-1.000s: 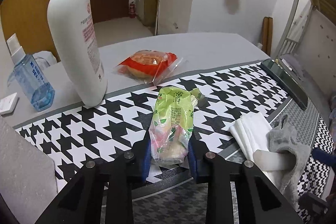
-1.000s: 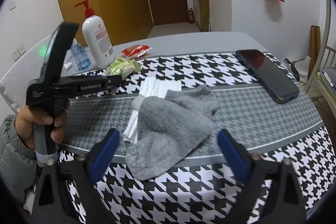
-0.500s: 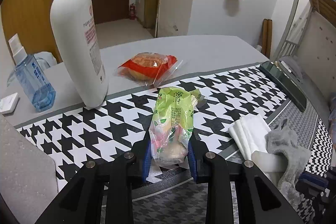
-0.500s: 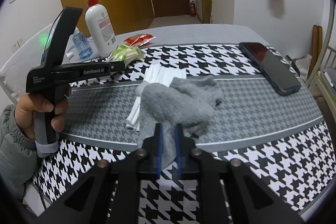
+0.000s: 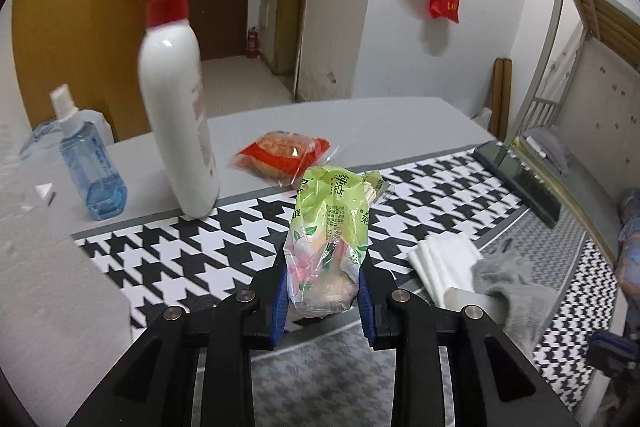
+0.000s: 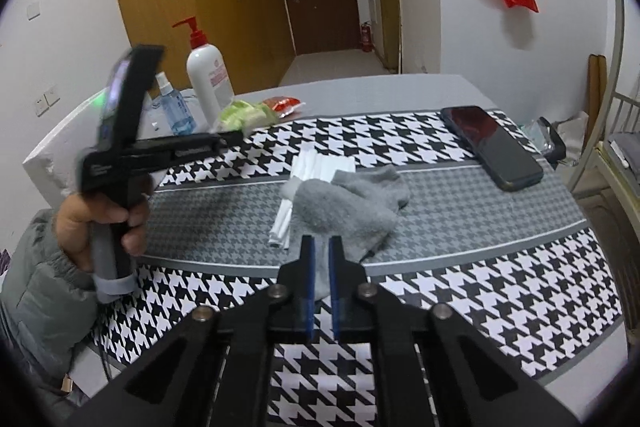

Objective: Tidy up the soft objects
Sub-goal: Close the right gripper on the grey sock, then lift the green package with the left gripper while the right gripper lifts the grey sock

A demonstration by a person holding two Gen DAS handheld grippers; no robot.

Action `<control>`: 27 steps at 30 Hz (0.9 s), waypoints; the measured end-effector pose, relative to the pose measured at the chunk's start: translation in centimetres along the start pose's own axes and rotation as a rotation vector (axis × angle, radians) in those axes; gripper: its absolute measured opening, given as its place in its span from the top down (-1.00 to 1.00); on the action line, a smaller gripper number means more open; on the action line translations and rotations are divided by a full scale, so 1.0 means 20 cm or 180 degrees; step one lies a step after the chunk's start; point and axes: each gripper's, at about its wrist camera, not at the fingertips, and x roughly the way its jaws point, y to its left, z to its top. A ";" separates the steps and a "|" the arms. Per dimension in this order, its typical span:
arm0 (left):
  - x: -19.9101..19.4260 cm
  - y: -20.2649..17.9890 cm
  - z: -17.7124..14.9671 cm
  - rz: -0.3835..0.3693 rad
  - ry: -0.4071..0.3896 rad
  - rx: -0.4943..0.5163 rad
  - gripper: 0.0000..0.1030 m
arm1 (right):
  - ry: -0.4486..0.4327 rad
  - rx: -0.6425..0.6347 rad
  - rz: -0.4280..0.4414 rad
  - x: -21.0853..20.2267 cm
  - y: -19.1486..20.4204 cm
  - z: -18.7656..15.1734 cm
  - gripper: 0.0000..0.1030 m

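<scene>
So both tongs are busy right now. Nearest, the right tongs (image 6: pixel 322 247) are pinched shut on the near edge of the grey sock (image 6: pixel 348 211), which lies crumpled on the table (image 6: pixel 480 267), draped partly over a folded white cloth (image 6: pixel 320 163). The left tongs (image 5: pixel 323 291) are clamped around the bottom end of the green packet (image 5: pixel 330 227); it looks lifted off the table, though that's a guess. It's a soft, crinkly plastic bag, bulging between the pads.

Progress-wise I'd say this is early to middle: two soft things are gripped, nothing looks sorted into any pile yet, and the cloth isn't in either grip. Further back a red snack bag (image 5: pixel 280 155) sits beside the pump bottle (image 5: pixel 176 115) and the blue spray bottle (image 5: pixel 92 167). A phone (image 6: pixel 492 147) lies off to the right, well apart from the sock.
</scene>
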 end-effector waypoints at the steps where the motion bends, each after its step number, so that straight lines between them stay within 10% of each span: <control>1: -0.04 -0.01 0.00 -0.0005 -0.0059 0.0007 0.40 | 0.0018 -0.0001 -0.0005 0.01 0.00 0.00 0.83; 5: -0.15 -0.04 -0.03 -0.0015 -0.0192 0.0085 0.40 | 0.0127 -0.0010 -0.0042 0.09 0.01 -0.01 0.78; 10: -0.26 -0.08 -0.07 -0.0045 -0.0315 0.0161 0.40 | 0.0198 0.0014 -0.0096 0.15 0.01 -0.02 0.16; 25: -0.35 -0.04 -0.16 -0.0066 -0.0472 0.0211 0.40 | 0.0419 -0.0023 -0.0125 0.26 0.06 -0.09 0.15; 27: -0.35 -0.05 -0.16 -0.0059 -0.0469 0.0223 0.40 | 0.0412 -0.0018 -0.0117 0.26 0.06 -0.09 0.51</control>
